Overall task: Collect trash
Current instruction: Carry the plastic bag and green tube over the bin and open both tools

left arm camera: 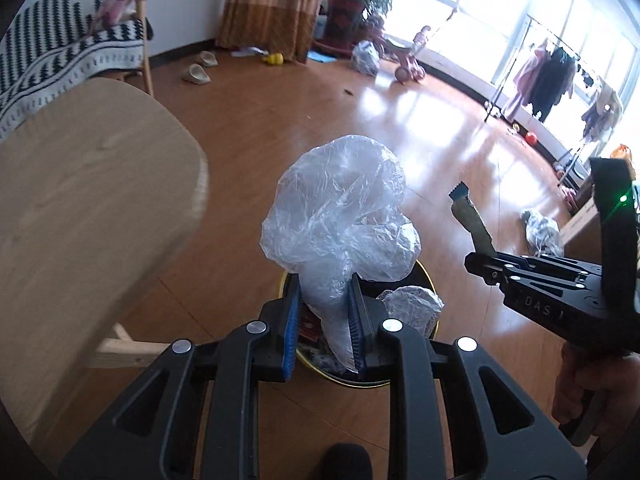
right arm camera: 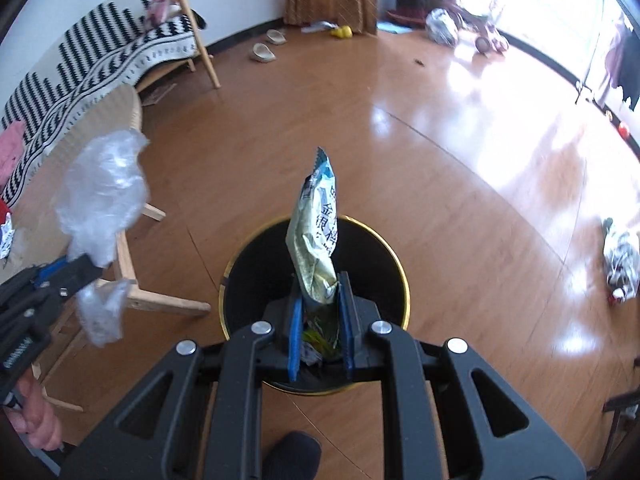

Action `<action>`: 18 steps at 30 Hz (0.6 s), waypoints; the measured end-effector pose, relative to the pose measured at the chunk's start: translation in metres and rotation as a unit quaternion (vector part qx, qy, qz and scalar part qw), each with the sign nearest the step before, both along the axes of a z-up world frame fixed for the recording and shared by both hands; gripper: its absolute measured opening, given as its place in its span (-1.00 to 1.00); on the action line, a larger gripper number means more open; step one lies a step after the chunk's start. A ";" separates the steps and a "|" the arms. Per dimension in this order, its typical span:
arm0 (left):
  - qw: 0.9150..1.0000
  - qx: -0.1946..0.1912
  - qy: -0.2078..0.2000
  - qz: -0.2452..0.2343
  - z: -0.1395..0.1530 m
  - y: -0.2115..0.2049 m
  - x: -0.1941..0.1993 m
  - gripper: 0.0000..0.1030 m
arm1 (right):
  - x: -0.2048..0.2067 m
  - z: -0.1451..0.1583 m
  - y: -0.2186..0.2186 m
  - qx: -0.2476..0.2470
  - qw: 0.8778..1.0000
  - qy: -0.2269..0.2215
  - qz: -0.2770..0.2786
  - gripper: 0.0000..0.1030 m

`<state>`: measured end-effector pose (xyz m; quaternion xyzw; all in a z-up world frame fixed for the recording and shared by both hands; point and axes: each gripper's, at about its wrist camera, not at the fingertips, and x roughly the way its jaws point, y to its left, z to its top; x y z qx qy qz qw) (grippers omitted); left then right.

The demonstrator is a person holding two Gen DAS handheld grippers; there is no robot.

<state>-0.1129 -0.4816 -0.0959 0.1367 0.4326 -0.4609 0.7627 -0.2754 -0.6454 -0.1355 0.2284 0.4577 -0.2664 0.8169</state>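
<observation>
while both tools (left arm camera: 324, 316) (right arm camera: 320, 320) grip trash, clear bag (left arm camera: 340, 208), snack wrapper (right arm camera: 316, 232), bin (right arm camera: 248, 264) below

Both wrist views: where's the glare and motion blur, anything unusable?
Left wrist: windows blown out, glare streaks on the floor, table edge smeared; plastic bag sharp. Right wrist: upper right washed white, plastic bag at left blurred; snack packet and bin rim crisp. Both show heavy fisheye bending.

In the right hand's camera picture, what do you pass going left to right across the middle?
Clear plastic bag in the left gripper → snack wrapper in the right gripper, above the black bin → crumpled litter on the floor.
</observation>
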 end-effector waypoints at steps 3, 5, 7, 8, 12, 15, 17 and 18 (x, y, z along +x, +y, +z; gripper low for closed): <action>1.000 0.021 0.012 -0.013 -0.025 -0.021 -0.001 -0.59 | -0.003 -0.011 -0.005 0.013 1.000 0.009 -0.002 -0.69; 0.999 0.032 0.016 -0.019 -0.039 -0.029 0.000 -0.59 | 0.001 -0.016 -0.007 0.017 1.000 0.017 -0.001 -0.69; 0.999 0.042 0.024 -0.024 -0.051 -0.036 0.001 -0.59 | 0.006 -0.019 -0.010 0.022 1.000 0.021 -0.001 -0.69; 0.998 0.046 0.029 -0.027 -0.056 -0.039 0.002 -0.59 | 0.008 -0.021 -0.011 0.023 0.999 0.022 0.001 -0.69; 0.997 0.059 0.035 -0.036 -0.070 -0.050 -0.002 -0.59 | 0.016 -0.021 -0.009 0.023 0.999 0.025 0.001 -0.69; 0.997 0.060 0.041 -0.042 -0.075 -0.056 -0.003 -0.59 | 0.016 -0.021 -0.007 0.024 0.999 0.024 -0.001 -0.69; 0.997 0.057 0.041 -0.044 -0.075 -0.058 -0.004 -0.59 | 0.017 -0.021 -0.009 0.023 0.999 0.023 -0.002 -0.69; 0.997 0.055 0.042 -0.045 -0.074 -0.057 -0.006 -0.59 | 0.018 -0.021 -0.008 0.023 0.999 0.023 -0.003 -0.69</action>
